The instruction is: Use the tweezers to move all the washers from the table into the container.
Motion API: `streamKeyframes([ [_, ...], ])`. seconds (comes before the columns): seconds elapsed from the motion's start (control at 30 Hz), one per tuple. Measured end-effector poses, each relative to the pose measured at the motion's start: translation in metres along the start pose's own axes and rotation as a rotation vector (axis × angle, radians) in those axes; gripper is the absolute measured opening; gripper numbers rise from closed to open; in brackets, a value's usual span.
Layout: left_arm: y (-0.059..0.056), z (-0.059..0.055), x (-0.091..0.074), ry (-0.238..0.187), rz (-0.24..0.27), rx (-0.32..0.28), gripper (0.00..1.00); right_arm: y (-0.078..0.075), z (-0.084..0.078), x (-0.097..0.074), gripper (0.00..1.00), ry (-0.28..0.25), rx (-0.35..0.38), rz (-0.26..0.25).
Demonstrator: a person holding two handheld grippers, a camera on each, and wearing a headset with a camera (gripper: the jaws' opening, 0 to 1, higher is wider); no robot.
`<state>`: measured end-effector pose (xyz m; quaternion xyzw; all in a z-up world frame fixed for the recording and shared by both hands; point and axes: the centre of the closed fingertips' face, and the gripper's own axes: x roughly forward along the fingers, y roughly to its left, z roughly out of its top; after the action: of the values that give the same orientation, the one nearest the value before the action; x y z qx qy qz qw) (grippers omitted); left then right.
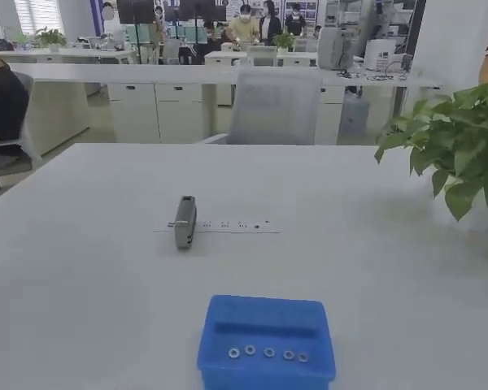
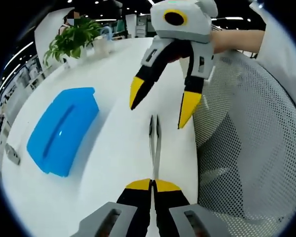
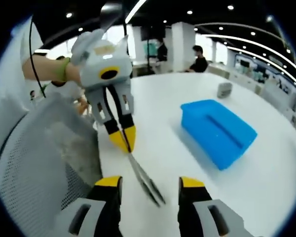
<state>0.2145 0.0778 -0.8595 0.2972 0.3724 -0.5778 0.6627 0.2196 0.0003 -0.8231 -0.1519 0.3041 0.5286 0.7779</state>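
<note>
Lying in a row on the floor of the blue rectangular plastic container (image 1: 264, 305), five small silver metal washers (image 1: 268, 353) sit inside it on the white table (image 1: 81, 268). The left gripper (image 2: 153, 183) has its yellow-tipped jaws pressed together on the slim steel tweezers (image 2: 155, 140) — their tips nearly touching. The right gripper (image 3: 150, 183) faces it, jaws apart — the tweezers' tips between them.

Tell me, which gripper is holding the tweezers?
The left gripper: its jaws are shut on the thin silver metal tweezers, while the right gripper stands open.
</note>
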Motion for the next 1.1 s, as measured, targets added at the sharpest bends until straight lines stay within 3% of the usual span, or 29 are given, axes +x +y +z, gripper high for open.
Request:
streamKeyframes([
  [0.1, 0.002, -0.003, 0.001, 0.026, -0.014, 0.008, 0.00, -0.008, -0.004, -0.024, 0.44, -0.006, 0.031, -0.057],
  [0.17, 0.003, -0.006, 0.002, 0.056, -0.023, 0.077, 0.00, -0.012, -0.005, -0.037, 0.45, -0.020, 0.056, -0.081],
  [0.27, 0.002, -0.003, 0.004, 0.060, -0.031, 0.088, 0.00, -0.015, -0.006, -0.053, 0.46, -0.038, 0.067, -0.111],
  [0.57, -0.001, -0.006, -0.005, 0.051, 0.004, 0.013, 0.01, -0.025, 0.000, -0.081, 0.44, -0.091, 0.075, -0.189],
  [0.67, -0.006, 0.002, -0.018, -0.020, 0.013, -0.130, 0.11, -0.028, 0.004, -0.088, 0.44, -0.124, 0.078, -0.199],
  [0.77, -0.003, 0.015, -0.035, -0.118, 0.082, -0.184, 0.14, -0.030, 0.004, -0.092, 0.47, -0.137, 0.099, -0.213],
  [0.93, -0.001, 0.038, -0.067, -0.372, 0.173, -0.402, 0.33, -0.035, 0.006, -0.096, 0.50, -0.194, 0.151, -0.221],
  [1.0, 0.002, 0.037, -0.077, -0.428, 0.229, -0.444, 0.40, -0.040, 0.009, -0.099, 0.51, -0.215, 0.164, -0.225],
  [1.1, 0.005, 0.035, -0.095, -0.518, 0.337, -0.498, 0.48, -0.048, 0.019, -0.105, 0.56, -0.259, 0.157, -0.273],
])
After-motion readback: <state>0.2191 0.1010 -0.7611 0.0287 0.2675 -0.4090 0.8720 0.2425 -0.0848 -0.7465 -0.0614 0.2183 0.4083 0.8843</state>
